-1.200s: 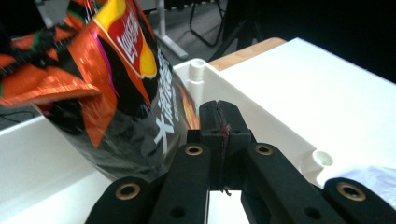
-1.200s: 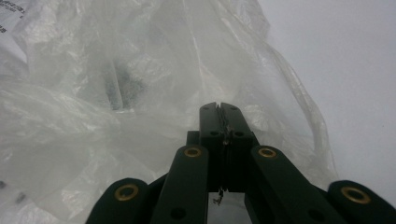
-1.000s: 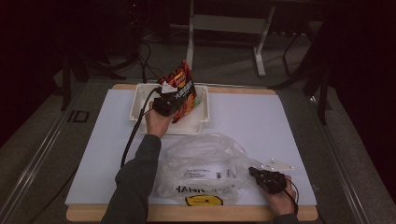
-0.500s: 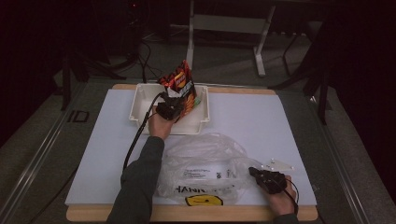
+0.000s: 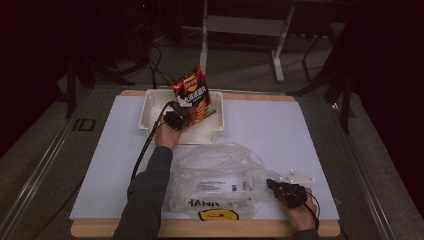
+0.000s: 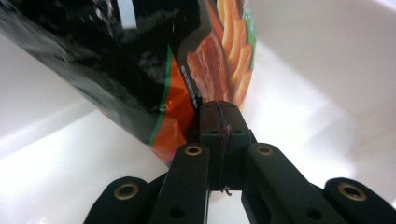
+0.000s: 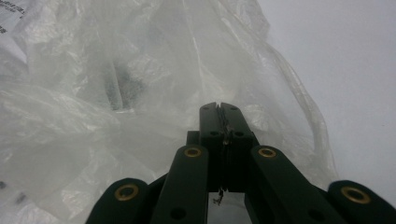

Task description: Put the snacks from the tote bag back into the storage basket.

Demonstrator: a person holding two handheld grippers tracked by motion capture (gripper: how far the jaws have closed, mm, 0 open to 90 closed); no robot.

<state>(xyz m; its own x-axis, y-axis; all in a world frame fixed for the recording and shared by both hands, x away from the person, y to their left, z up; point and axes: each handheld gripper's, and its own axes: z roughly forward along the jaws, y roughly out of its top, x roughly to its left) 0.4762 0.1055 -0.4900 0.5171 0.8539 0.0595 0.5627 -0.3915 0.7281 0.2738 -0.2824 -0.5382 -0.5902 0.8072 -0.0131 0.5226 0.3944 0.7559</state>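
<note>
Left gripper: we are holding the left gripper [image 5: 179, 119] over the white tray [image 5: 150, 107] at the far side of the table, its jaws pressed tight together on the lower edge of the chip bag [image 5: 194, 95]
Left gripper view: we are looking along the closed left gripper [image 6: 219, 108], whose tips are pinching the orange and black chip bag [image 6: 154, 65] at its bottom corner, with the pale wall of the white tray [image 6: 327, 79] behind
Chip bag: it is standing tilted in the tray, top leaning towards the far left, its bottom down inside the tray walls; whether it is resting on the tray floor we cannot tell
Right gripper: we are keeping the right gripper [image 5: 278, 187] low at the near right of the white mat [image 5: 280, 130], jaws shut on a fold of the clear plastic bag [image 5: 220, 177]
Right gripper view: the closed right gripper [image 7: 219, 109] is biting into thin crumpled film of the clear plastic bag [image 7: 116, 93], and bare white mat [image 7: 350, 60] is showing to the right
Plastic bag: it is lying spread and crumpled on the mat between our two forearms, near the front edge, with black lettering and a yellow smiley mark [image 5: 218, 215] on its near side
Spacing: the tray and the plastic bag are lying close but apart
</note>
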